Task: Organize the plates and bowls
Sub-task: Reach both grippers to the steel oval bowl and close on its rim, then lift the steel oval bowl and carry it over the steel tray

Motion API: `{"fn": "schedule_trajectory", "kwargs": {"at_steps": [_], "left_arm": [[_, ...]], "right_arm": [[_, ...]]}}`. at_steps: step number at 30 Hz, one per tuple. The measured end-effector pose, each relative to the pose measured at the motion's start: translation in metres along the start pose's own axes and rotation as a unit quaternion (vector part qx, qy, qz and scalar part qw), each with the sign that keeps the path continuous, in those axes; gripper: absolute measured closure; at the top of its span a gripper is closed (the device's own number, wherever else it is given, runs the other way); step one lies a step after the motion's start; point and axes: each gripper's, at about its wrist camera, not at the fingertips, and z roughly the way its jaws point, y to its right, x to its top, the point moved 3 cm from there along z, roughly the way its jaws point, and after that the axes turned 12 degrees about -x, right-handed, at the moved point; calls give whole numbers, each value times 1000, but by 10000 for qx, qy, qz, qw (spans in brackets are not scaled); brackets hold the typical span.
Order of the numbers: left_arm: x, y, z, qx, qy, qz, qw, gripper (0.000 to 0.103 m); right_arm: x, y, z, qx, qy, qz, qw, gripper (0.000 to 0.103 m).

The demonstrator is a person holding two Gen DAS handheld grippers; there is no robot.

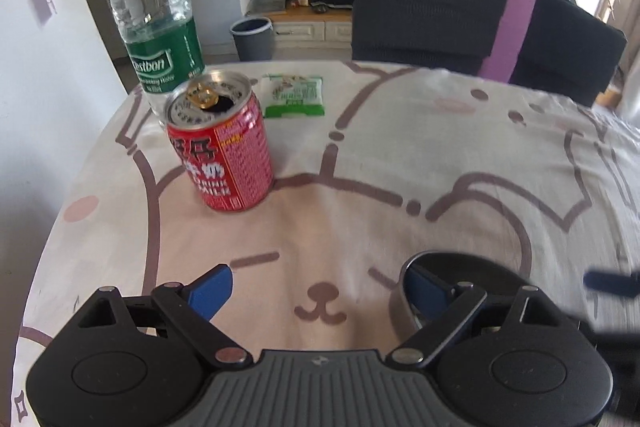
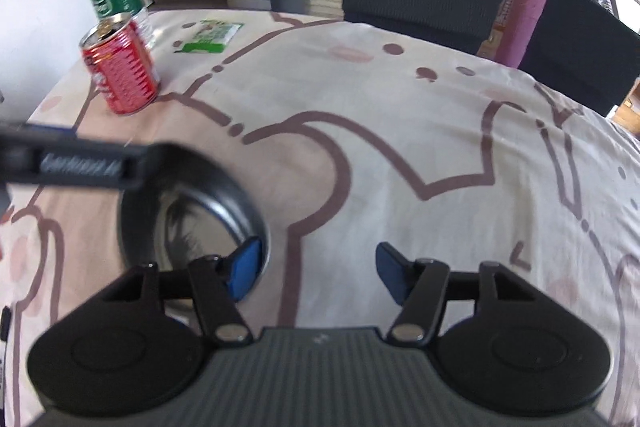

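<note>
left gripper (image 1: 316, 291): spread, empty, one finger over bowl (image 1: 460, 267) rim | right gripper (image 2: 316, 273): released, straddling the rim | bowl: on tablecloth (image 2: 400, 107), can (image 2: 120, 65) well apart | advice: seat rim deep before pinching.

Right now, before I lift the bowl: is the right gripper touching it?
Cannot tell. In the right wrist view one finger of the right gripper overlaps the bowl rim; blur hides any contact.
</note>
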Motion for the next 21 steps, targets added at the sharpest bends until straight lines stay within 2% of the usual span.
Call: {"fn": "schedule_trajectory", "kwargs": {"at_steps": [2,5,6,7,9,11,13,15,18,19,20,21], "left_arm": [[-4,-1,1,-124,-164,28,9998,14],[-8,-6,0,-395,-211,-199,9988,25],[-9,-6,-1,-536,-232,-314,9978,35],[-9,-7,-1,-689,-258,-453,9963,45],[-10,-7,0,-913,-266,-639,9934,55],[-10,-5,1,-1023,-258,-705,9919,65],[-9,-4,2,-1157,-234,-782,9899,81],[-9,-2,3,-1307,-219,-886,9872,91],[-8,1,4,-1386,-205,-957,9855,97],[-8,1,4,-1390,-192,-980,9852,97],[-7,2,3,-1415,-181,-1017,9845,96],[-6,3,2,-1431,-160,-1044,9841,96]], "right_arm": [[3,3,1,-50,76,37,10000,35],[7,8,0,-31,241,77,9997,35],[8,8,-1,-31,263,87,9996,36],[7,7,-2,-18,273,83,9996,38],[8,6,-1,143,172,79,9997,56],[4,9,-4,427,-56,259,9987,65],[0,10,-7,643,-206,438,9968,69],[-4,9,-9,780,-329,525,9950,69],[-9,8,-7,983,-541,732,9910,68],[-10,7,-6,1043,-568,760,9900,69],[-11,6,-5,1056,-544,763,9900,74],[-11,7,-5,1062,-491,773,9901,84]]}}
